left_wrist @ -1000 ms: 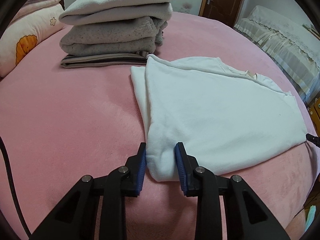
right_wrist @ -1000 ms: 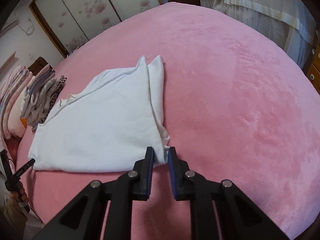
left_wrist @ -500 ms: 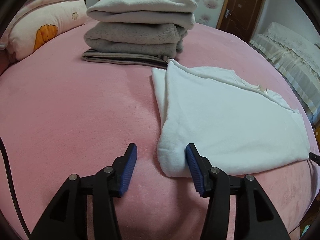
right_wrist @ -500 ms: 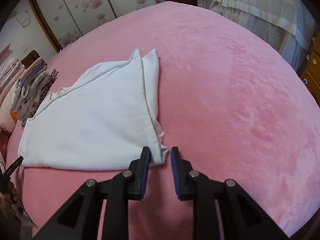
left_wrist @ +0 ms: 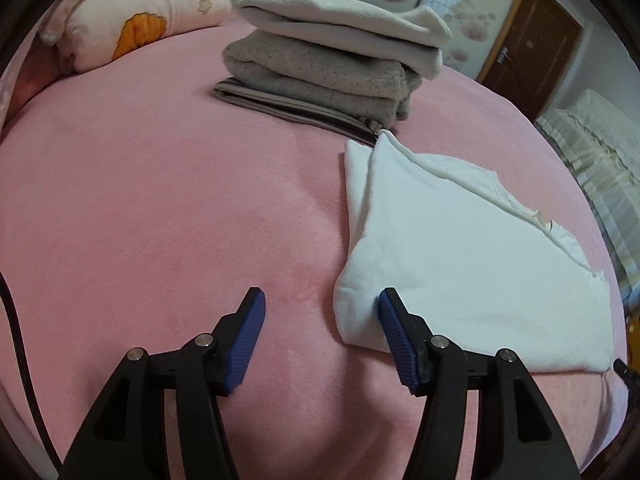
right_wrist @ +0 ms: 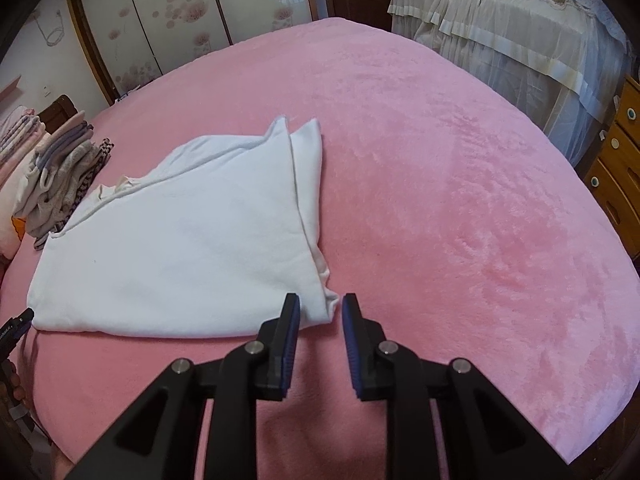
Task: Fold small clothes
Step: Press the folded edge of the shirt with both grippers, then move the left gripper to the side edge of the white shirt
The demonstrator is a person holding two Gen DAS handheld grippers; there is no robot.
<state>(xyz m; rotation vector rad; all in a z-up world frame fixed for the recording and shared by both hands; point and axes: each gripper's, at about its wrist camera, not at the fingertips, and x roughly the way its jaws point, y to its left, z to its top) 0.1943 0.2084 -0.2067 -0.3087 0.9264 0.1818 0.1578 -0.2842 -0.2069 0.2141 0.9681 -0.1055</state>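
The left gripper [left_wrist: 322,336] is spreading its fingers, letting go of the white garment's [left_wrist: 460,256] corner (one fold apparently finished). The right gripper [right_wrist: 320,340] is slightly parted, pinching nothing, at the other corner. The garment is lying folded on the pink bed [left_wrist: 160,208] beside a stack of folded clothes [left_wrist: 336,68]; a wardrobe [right_wrist: 168,28] is standing behind.
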